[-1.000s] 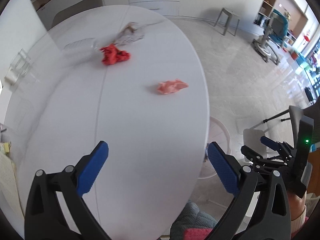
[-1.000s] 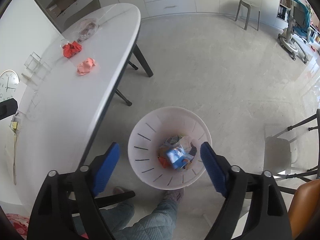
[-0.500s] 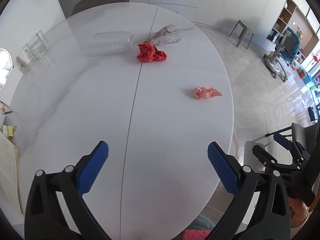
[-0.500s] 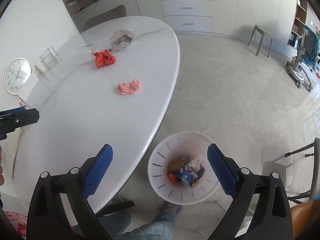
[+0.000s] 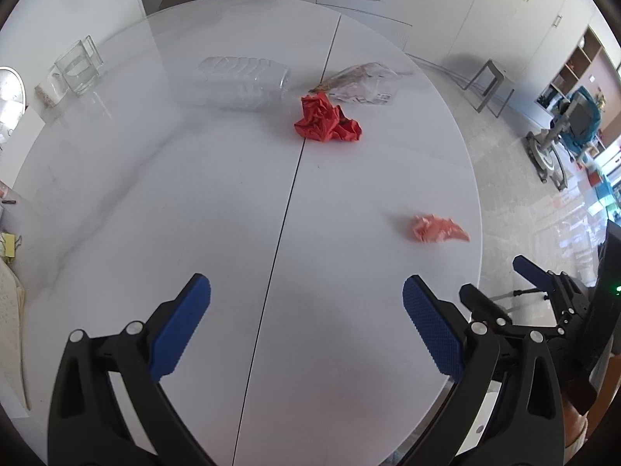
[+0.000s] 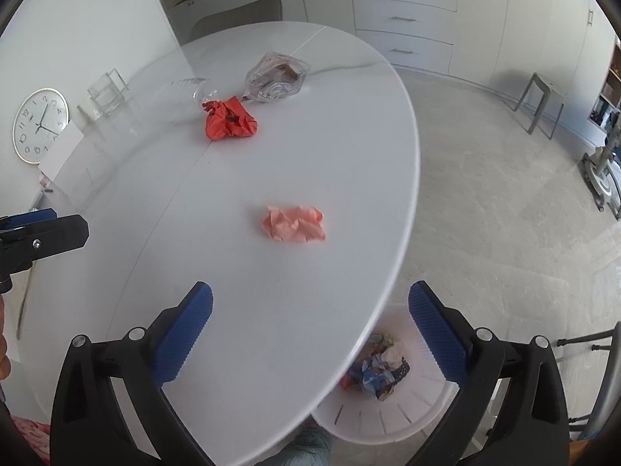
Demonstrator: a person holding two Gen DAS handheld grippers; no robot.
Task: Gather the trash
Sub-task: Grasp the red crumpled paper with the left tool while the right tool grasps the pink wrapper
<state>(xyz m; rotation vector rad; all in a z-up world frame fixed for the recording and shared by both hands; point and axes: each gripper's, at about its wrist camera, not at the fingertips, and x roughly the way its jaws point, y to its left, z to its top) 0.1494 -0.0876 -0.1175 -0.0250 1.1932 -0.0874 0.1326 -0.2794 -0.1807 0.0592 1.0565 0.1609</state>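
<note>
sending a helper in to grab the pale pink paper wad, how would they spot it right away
Look at the big white oval table and follow its edge on the side above the white slotted trash basket on the floor. The pale pink crumpled paper wad lies alone there. The bright red crumpled paper, clear plastic bottle and clear plastic wrapper cluster at the far end.

White cabinets (image 6: 403, 19), pale tiled floor (image 6: 504, 194), grey stool (image 6: 541, 103)

The table (image 6: 349, 202) edge is hiding the near part of the white bin (image 6: 388, 419); its crumpled contents (image 6: 378, 369) are blurring together. The clear bottle (image 5: 244, 83) is fading against the tabletop, its cap end indistinct.
</note>
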